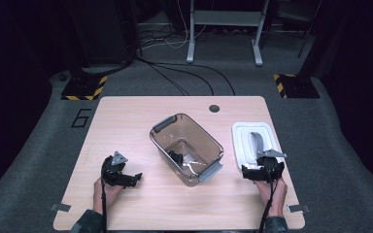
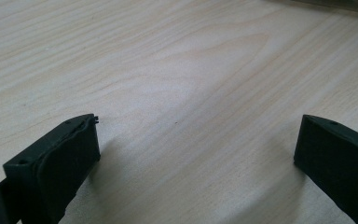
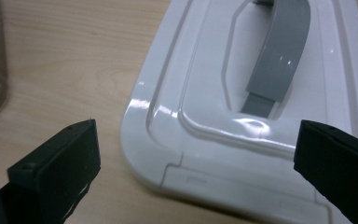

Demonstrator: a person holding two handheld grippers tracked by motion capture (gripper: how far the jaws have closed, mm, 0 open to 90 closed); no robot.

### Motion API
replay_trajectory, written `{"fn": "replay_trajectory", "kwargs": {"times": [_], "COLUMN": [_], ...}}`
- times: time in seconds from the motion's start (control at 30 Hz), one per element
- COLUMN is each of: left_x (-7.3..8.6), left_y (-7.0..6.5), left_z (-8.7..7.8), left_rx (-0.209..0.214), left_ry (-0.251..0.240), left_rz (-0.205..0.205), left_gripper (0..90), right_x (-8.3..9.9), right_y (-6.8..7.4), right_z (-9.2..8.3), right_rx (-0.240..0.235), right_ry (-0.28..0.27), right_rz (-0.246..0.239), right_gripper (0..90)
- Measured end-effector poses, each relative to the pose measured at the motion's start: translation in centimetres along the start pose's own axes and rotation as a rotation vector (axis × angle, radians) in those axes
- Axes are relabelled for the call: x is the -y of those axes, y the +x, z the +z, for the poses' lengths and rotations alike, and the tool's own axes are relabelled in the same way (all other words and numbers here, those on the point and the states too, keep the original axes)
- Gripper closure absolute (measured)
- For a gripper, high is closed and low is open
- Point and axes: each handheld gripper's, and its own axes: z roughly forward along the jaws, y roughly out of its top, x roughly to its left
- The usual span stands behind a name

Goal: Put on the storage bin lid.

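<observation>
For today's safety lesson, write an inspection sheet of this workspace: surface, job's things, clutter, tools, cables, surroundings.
Surface: wooden table, a round hole near its far edge.
Job's things: white lid with grey handle, lying flat at right; clear bin at centre, open, small items inside.
Clutter: nothing seen.
Tools: left tool open over bare table; right tool open at the lid's near end.
Cables: one trails from each tool; more run over the floor behind.
Surroundings: grey carpet, striped stand bases, a metal frame.
</observation>
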Motion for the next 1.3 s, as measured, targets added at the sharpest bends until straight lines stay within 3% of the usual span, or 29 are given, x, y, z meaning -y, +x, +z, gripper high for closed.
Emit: {"fn": "replay_trajectory", "kwargs": {"times": [0.3, 0.43, 0.8, 1.07, 1.1, 1.17, 1.3], "left_x": [0.0, 0.0, 0.0, 0.0, 0.0, 0.0, 0.0], "left_y": [0.0, 0.0, 0.0, 0.0, 0.0, 0.0, 0.0], "left_z": [0.0, 0.0, 0.0, 0.0, 0.0, 0.0, 0.1], "left_rx": [-0.001, 0.0, 0.003, 0.003, 0.003, 0.003, 0.004], "left_ry": [0.0, 0.001, -0.004, -0.005, -0.005, -0.005, -0.005], "left_rz": [0.002, 0.004, 0.001, 0.001, 0.001, 0.001, 0.0], "left_gripper": [0.0, 0.0, 0.0, 0.0, 0.0, 0.0, 0.0], "right_x": [-2.5, -3.3, -4.7, -4.8, -4.9, -5.0, -4.9], "right_y": [-1.8, -2.7, -4.5, -4.9, -4.9, -4.7, -4.7], "right_z": [2.4, 3.3, 5.1, 6.2, 6.2, 6.0, 5.8], "right_rx": [0.026, 0.036, 0.068, 0.094, 0.089, 0.106, 0.075], "right_ry": [0.015, 0.019, 0.001, 0.022, 0.018, 0.018, 0.023], "right_rz": [0.038, 0.053, 0.126, 0.133, 0.131, 0.134, 0.123], "right_gripper": [0.4, 4.8, 31.6, 55.8, 62.5, 63.8, 66.4]}}
